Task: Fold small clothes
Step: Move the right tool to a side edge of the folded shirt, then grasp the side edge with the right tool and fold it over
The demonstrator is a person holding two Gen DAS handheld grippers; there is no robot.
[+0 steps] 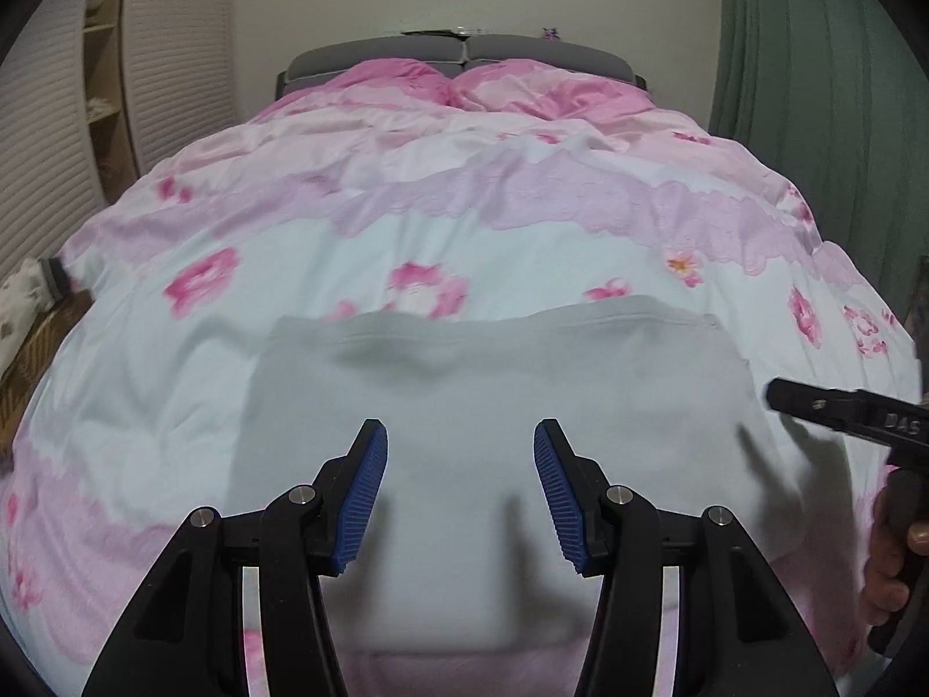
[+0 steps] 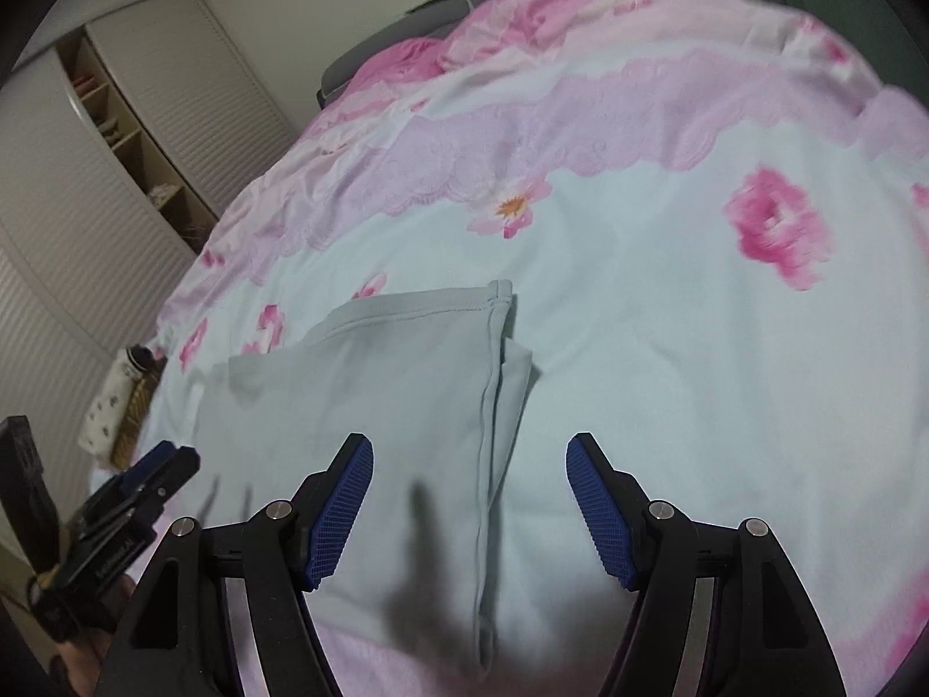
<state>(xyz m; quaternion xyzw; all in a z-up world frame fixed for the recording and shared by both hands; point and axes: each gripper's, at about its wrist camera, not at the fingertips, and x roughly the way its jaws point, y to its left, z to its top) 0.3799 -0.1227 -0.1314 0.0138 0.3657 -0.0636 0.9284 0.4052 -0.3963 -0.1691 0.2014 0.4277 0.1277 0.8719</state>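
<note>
A pale grey garment (image 1: 464,406) lies folded into a flat rectangle on the flowered bedspread (image 1: 290,244). My left gripper (image 1: 460,435) hovers above its middle, open, with nothing between the blue pads. In the right wrist view the same garment (image 2: 371,406) shows its folded edge and hem on the right side. My right gripper (image 2: 469,453) hangs open over that edge, apart from the cloth. The right gripper (image 1: 824,406) also shows at the right edge of the left wrist view, the left gripper (image 2: 139,476) at the lower left of the right wrist view.
The bed has pink pillows (image 1: 464,81) and a grey headboard (image 1: 453,52) at the far end. A wardrobe with louvred doors (image 2: 145,116) stands to the left. A spotted white bag (image 2: 110,401) lies beside the bed on the left. Green curtains (image 1: 813,87) hang on the right.
</note>
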